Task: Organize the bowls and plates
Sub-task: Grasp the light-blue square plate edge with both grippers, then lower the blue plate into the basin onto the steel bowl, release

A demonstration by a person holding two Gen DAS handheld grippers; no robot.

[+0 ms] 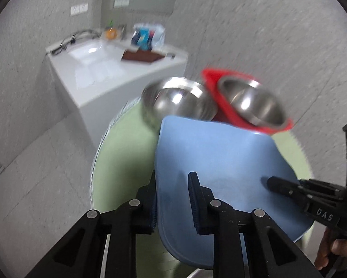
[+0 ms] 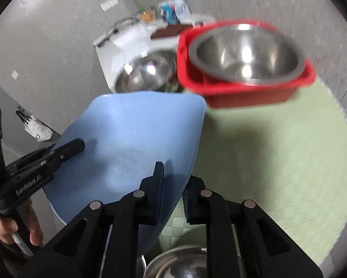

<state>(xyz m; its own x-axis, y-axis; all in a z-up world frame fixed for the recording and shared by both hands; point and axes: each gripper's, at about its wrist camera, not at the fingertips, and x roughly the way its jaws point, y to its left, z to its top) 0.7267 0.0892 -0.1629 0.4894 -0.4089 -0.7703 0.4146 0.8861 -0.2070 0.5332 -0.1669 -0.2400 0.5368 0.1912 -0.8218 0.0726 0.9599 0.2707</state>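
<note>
A blue square plate (image 1: 220, 155) (image 2: 131, 134) is held tilted above the round green table mat (image 1: 122, 157) (image 2: 277, 153). My left gripper (image 1: 173, 190) is shut on its left edge, and it also shows in the right wrist view (image 2: 73, 146). My right gripper (image 2: 173, 180) is shut on the plate's right edge, and it also shows in the left wrist view (image 1: 273, 183). Behind stands a red tray (image 1: 222, 102) (image 2: 238, 95) holding a steel bowl (image 1: 252, 102) (image 2: 245, 53). A second steel bowl (image 1: 178, 99) (image 2: 145, 71) sits left of the tray.
Another steel bowl (image 2: 180, 264) lies at the near table edge under my right gripper. A white counter (image 1: 108, 69) (image 2: 127, 37) with a brown board (image 1: 141, 56) and packages stands behind, against grey walls. A white bag (image 2: 37, 127) hangs at the left.
</note>
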